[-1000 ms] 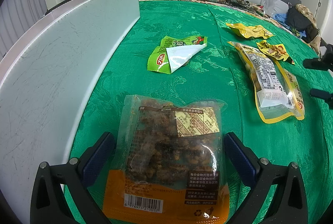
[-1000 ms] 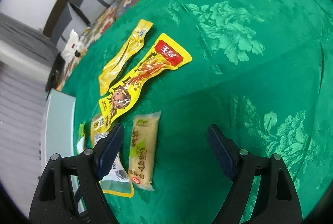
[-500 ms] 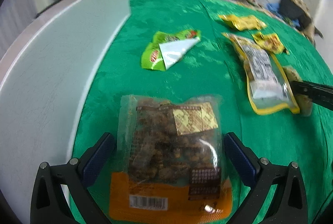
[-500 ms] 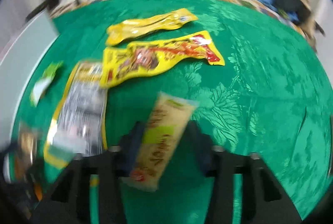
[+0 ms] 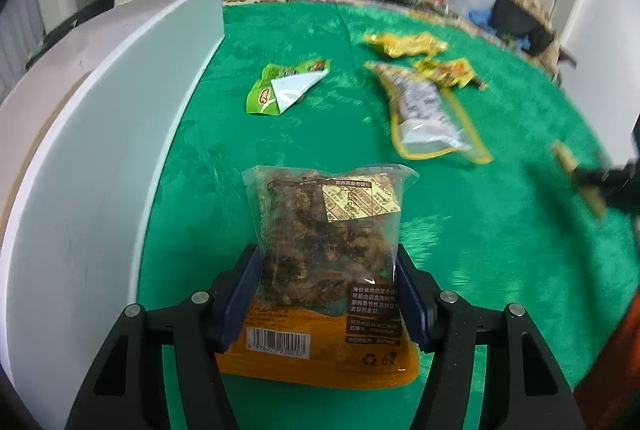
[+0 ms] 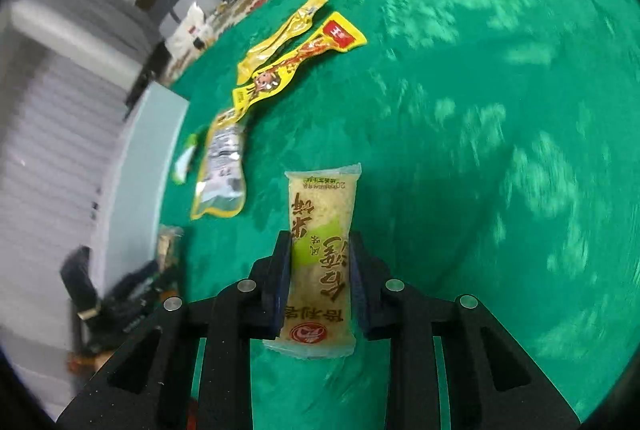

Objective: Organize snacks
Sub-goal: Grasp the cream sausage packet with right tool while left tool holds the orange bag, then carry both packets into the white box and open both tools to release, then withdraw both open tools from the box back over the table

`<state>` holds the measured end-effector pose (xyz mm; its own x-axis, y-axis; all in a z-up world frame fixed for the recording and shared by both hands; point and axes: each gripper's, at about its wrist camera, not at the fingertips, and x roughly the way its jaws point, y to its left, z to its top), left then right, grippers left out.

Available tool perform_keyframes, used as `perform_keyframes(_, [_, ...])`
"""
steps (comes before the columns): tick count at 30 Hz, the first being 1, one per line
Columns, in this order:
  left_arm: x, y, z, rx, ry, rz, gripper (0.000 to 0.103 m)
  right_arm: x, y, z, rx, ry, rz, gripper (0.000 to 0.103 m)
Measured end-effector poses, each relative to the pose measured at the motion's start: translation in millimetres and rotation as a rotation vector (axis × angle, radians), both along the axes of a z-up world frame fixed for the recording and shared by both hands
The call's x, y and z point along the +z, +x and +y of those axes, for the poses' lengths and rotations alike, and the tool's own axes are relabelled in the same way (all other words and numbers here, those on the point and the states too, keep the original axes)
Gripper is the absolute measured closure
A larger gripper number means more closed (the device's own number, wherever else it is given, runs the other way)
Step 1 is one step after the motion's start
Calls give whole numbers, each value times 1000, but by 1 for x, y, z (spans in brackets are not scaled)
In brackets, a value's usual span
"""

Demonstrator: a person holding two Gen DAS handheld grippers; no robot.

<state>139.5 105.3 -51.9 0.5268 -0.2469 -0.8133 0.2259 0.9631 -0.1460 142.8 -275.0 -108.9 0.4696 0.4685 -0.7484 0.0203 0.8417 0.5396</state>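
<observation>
Blue pads of the left hand-held gripper (image 5: 328,294) are closing on a clear-and-orange snack bag (image 5: 326,270), squeezing its sides. Beyond it on the green bench (image 5: 460,250) lie a green wrapper (image 5: 286,86) and yellow packets (image 5: 428,110). The right hand-held gripper (image 6: 318,290) is clamped tight on a pale rice-cracker bar (image 6: 320,258), held above the cloth.

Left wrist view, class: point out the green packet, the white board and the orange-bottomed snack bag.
Green packet (image 5: 286,86), left wrist view, on its folded silver inside.
White board (image 5: 100,158), left wrist view, on its broad flat face.
Orange-bottomed snack bag (image 5: 324,230), left wrist view, on the clear part showing brown snacks.
</observation>
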Motion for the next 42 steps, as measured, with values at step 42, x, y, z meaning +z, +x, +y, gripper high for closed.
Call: perform_keyframes(42, [111, -46, 55, 143, -144, -211, 0, -21, -34, 29, 69, -726, -263, 36])
